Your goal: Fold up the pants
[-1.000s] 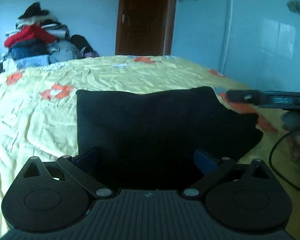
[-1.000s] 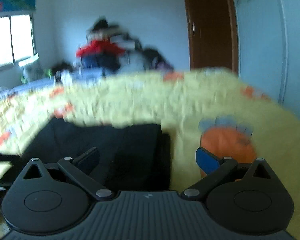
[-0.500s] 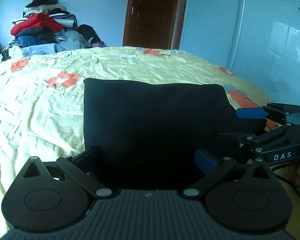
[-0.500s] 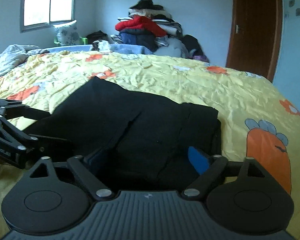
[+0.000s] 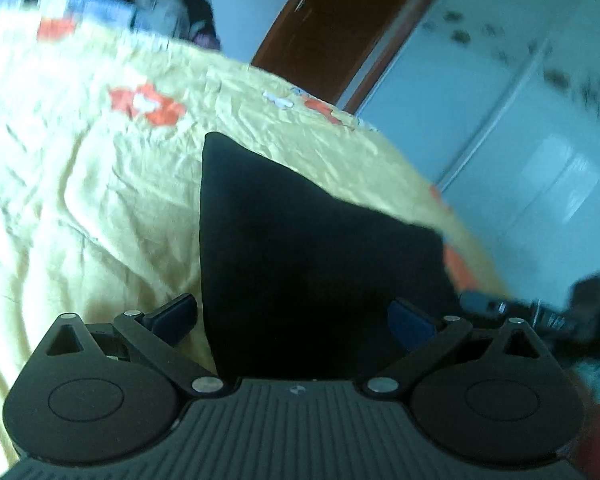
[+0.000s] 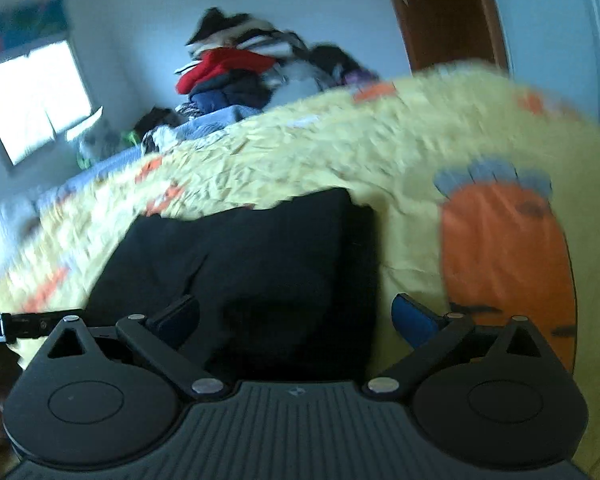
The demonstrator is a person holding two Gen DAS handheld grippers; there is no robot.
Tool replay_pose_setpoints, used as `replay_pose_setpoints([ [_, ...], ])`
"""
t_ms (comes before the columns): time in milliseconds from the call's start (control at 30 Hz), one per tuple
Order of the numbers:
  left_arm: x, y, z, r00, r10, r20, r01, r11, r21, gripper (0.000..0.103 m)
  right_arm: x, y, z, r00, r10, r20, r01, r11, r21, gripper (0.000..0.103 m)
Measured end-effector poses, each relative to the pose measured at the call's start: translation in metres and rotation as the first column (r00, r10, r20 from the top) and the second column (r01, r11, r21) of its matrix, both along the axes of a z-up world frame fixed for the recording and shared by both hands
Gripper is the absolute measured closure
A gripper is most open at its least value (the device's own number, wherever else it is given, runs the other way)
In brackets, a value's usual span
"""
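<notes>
The black pants (image 5: 312,256) lie folded into a flat block on the yellow bedspread (image 5: 80,184). My left gripper (image 5: 292,316) is open and empty, its fingers straddling the block's near left edge. In the right wrist view the pants (image 6: 252,264) lie just ahead, and my right gripper (image 6: 296,316) is open and empty over their near right edge. The right gripper shows blurred at the right of the left wrist view (image 5: 548,316). Both views are tilted and motion-blurred.
The bedspread has orange prints, with a large carrot (image 6: 508,256) right of the pants. A pile of clothes (image 6: 240,76) lies at the bed's far side. A brown door (image 5: 340,28), a white wardrobe (image 5: 500,128) and a window (image 6: 36,100) stand around the bed.
Both grippers have swung and tilted, blurring the views. The left view has rolled clockwise; the right view has turned right toward the carrot print. The pants stay flat and both grippers stay open.
</notes>
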State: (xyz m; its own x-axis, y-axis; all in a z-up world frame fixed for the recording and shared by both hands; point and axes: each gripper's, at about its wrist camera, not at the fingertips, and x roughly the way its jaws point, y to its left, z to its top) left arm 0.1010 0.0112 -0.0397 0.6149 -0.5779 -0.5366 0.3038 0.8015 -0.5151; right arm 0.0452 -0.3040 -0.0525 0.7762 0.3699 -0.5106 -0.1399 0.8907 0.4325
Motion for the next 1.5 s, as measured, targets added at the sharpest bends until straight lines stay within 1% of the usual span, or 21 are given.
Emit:
replay_pose_setpoints([
  [100,0.023,0.017,-0.005,0.996,-0.031,-0.084,0.018,0.988,-0.151,0.000,0.015,-0.024,-0.001,0.993,0.115,-0.035,-0.110,0.986,0.127,0.000],
  [167,0.036,0.026,-0.009,0.989,-0.080,-0.127,0.049,0.972,-0.230,0.000,0.027,-0.032,-0.001,0.971,0.235,-0.054,-0.220,0.954,0.203,0.000],
  [233,0.045,0.027,-0.008,0.979,-0.127,-0.157,0.086,0.966,-0.242,0.000,0.039,-0.037,-0.004,0.941,0.334,-0.055,-0.309,0.914,0.262,0.000],
  [333,0.055,0.023,-0.009,0.971,-0.170,-0.168,0.124,0.959,-0.254,0.000,0.055,-0.048,-0.008,0.915,0.399,-0.058,-0.353,0.862,0.365,0.000],
  [433,0.060,0.011,-0.013,0.966,-0.200,-0.167,0.153,0.955,-0.254,0.001,0.070,-0.048,-0.007,0.908,0.413,-0.072,-0.353,0.845,0.401,0.000],
  [533,0.059,0.000,-0.015,0.973,-0.174,-0.151,0.134,0.961,-0.243,0.002,0.081,-0.040,-0.005,0.923,0.377,-0.084,-0.320,0.869,0.377,0.000],
  [633,0.056,-0.005,-0.016,0.982,-0.147,-0.118,0.116,0.964,-0.240,0.004,0.084,-0.024,-0.004,0.923,0.376,-0.081,-0.330,0.882,0.336,0.000],
  [667,0.054,-0.006,-0.017,0.985,-0.132,-0.106,0.104,0.966,-0.238,0.010,0.083,-0.019,-0.004,0.922,0.379,-0.080,-0.338,0.888,0.313,0.007],
  [700,0.051,-0.006,-0.017,0.988,-0.117,-0.096,0.093,0.970,-0.226,0.016,0.081,-0.014,-0.003,0.924,0.372,-0.086,-0.337,0.901,0.272,0.021],
  [733,0.049,-0.007,-0.017,0.991,-0.101,-0.091,0.082,0.978,-0.190,0.034,0.079,-0.010,-0.001,0.930,0.355,-0.098,-0.327,0.918,0.224,0.031],
  [767,0.047,-0.008,-0.017,0.994,-0.078,-0.080,0.065,0.987,-0.149,0.057,0.077,-0.009,0.001,0.937,0.331,-0.114,-0.308,0.934,0.182,0.059],
  [800,0.046,-0.006,-0.017,0.996,-0.054,-0.077,0.046,0.993,-0.109,0.064,0.075,-0.009,0.002,0.945,0.298,-0.132,-0.280,0.950,0.142,0.066],
  [833,0.046,-0.005,-0.017,0.996,-0.040,-0.078,0.032,0.994,-0.101,0.072,0.074,-0.011,0.002,0.947,0.289,-0.137,-0.269,0.952,0.146,0.067],
  [867,0.045,-0.001,-0.018,0.996,-0.030,-0.083,0.020,0.992,-0.121,0.076,0.072,-0.011,0.001,0.949,0.283,-0.137,-0.262,0.953,0.152,0.069],
  [933,0.040,0.000,-0.017,0.998,-0.016,-0.064,0.009,0.994,-0.106,0.079,0.068,-0.006,0.005,0.954,0.266,-0.135,-0.250,0.960,0.124,0.071],
  [967,0.036,0.000,-0.015,0.999,-0.012,-0.043,0.008,0.996,-0.087,0.081,0.066,-0.001,0.009,0.956,0.264,-0.124,-0.251,0.961,0.114,0.074],
  [1067,0.021,0.006,0.002,0.999,-0.018,0.037,0.020,0.998,-0.059,0.083,0.064,0.011,0.027,0.958,0.274,-0.081,-0.265,0.958,0.107,0.076],
  [1133,0.015,0.011,0.012,0.997,-0.017,0.080,0.020,0.999,-0.044,0.083,0.063,0.020,0.041,0.954,0.295,-0.049,-0.289,0.952,0.099,0.075],
  [1267,0.010,0.031,0.037,0.985,0.043,0.165,-0.043,0.999,-0.006,0.083,0.072,0.051,0.065,0.932,0.362,0.007,-0.361,0.929,0.081,0.075],
  [1400,0.021,0.059,0.052,0.977,0.113,0.182,-0.121,0.992,0.032,0.083,0.095,0.082,0.072,0.920,0.390,0.045,-0.393,0.915,0.090,0.075],
  [1500,0.040,0.072,0.053,0.973,0.147,0.178,-0.162,0.984,0.075,0.082,0.116,0.102,0.066,0.920,0.389,0.040,-0.391,0.917,0.082,0.075],
])
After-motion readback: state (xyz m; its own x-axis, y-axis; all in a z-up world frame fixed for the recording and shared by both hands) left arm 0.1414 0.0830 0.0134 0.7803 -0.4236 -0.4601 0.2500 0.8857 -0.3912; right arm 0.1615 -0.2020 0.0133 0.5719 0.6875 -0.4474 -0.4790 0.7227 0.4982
